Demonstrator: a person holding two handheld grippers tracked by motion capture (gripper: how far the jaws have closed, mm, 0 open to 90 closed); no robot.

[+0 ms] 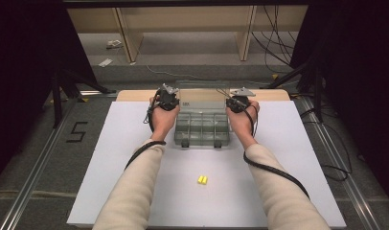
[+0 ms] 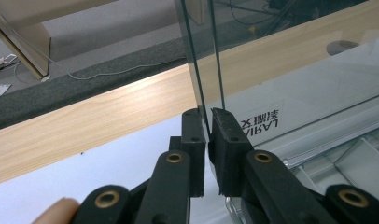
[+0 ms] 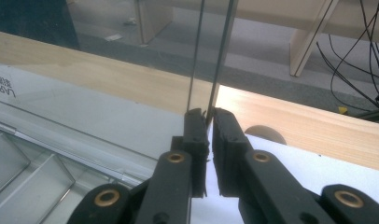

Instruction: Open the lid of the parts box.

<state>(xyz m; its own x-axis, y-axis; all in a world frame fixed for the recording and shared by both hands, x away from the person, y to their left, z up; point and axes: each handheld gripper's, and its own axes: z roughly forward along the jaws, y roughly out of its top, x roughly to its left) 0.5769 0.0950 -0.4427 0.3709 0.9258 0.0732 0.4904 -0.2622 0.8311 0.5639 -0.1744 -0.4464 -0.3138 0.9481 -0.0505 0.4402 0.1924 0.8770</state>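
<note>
High view: clear plastic organiser box (image 1: 202, 125) sits toward the far end of the white sheet (image 1: 135, 191) on the desk (image 1: 135, 95), lid (image 1: 202, 96) swung up and standing roughly upright at the box's rear. Left gripper (image 1: 166, 98) is at the lid's left edge, right gripper (image 1: 237, 102) at its right edge, both hands flanking the box, cables trailing back along the sleeves. Small yellow piece (image 1: 202, 179) lies on the sheet well nearer the person than the box, apart from everything.

Left gripper view: jaws nearly together, clamped on the thin edge of the lid (image 2: 290, 88), which rises straight up out of the pads (image 2: 225, 135). A printed label reads mirrored through the plastic. Box compartments (image 2: 360, 158) lie low at the right.

Right gripper view: same deal, jaws pinched on the lid's other edge (image 3: 211, 56), clear panel (image 3: 85, 116) running off to the left, dividers of the box (image 3: 43, 172) below it. Wooden desk rim (image 3: 318, 130) runs behind the lid.
</note>
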